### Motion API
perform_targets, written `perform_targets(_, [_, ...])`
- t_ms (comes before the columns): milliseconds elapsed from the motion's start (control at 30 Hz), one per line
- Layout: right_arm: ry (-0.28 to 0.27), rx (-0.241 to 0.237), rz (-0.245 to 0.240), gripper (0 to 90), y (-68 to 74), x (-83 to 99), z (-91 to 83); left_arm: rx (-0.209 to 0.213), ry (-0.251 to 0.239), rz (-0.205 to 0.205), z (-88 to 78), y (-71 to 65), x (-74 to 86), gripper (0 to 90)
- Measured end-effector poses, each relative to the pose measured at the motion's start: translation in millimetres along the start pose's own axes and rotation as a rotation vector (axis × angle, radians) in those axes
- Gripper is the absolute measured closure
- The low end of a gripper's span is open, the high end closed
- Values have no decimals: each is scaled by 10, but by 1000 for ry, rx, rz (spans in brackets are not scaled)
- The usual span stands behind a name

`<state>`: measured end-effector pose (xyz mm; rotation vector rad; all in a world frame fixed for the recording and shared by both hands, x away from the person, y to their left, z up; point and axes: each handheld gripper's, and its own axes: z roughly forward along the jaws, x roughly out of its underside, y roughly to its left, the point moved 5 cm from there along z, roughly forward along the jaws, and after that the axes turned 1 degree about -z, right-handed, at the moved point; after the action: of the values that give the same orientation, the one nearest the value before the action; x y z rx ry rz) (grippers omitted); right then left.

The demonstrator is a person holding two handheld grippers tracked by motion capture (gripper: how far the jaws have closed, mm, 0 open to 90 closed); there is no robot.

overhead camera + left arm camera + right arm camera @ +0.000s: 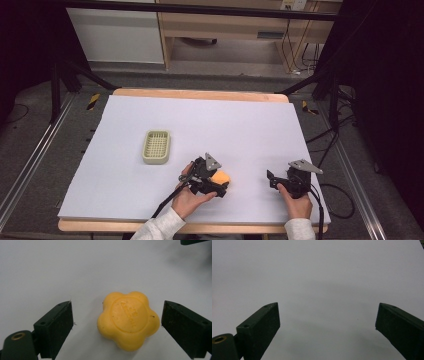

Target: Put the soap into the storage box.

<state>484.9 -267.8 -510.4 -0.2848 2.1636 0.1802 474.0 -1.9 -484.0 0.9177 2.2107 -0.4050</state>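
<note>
A yellow flower-shaped soap [128, 320] lies flat on the white table sheet, between the two black jaws of my left gripper [117, 326]. The jaws stand wide apart and neither pad touches it. In the high view the soap [220, 177] shows as an orange-yellow lump just right of the left gripper [218, 186], near the table's front edge. My right gripper [270, 181] rests to the right, held by the other hand; in the right gripper view [327, 327] its jaws are wide open over bare sheet with nothing between them.
A pale green slotted soap dish [156, 146] sits left of centre, up and left of the left gripper. The white sheet [200, 120] covers a wooden table; dark frame rails and cables run along both sides.
</note>
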Motion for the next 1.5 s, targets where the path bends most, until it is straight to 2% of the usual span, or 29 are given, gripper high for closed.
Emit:
perform_targets(133, [3, -1, -1, 60, 2, 3, 2, -8, 8, 9, 33, -13, 0, 93])
perform_targets(500, [8, 0, -4, 60, -2, 7, 7, 5, 44, 16, 122, -64, 29, 98])
perform_targets(667, [14, -4, 2, 60, 4, 9, 8, 5, 49, 4, 157, -68, 29, 108])
perform_targets(867, [14, -2, 1, 60, 0, 10, 8, 3, 69, 13, 195, -78, 57, 110])
perform_targets(967, [15, -3, 1, 60, 2, 11, 9, 4, 71, 1, 215, -81, 64, 117])
perform_targets(1233, [17, -2, -2, 60, 1, 14, 14, 6, 99, 6, 257, -72, 85, 138])
perform_targets(1500, [17, 0, -2, 60, 0, 14, 14, 4, 106, -2, 301, -76, 88, 155])
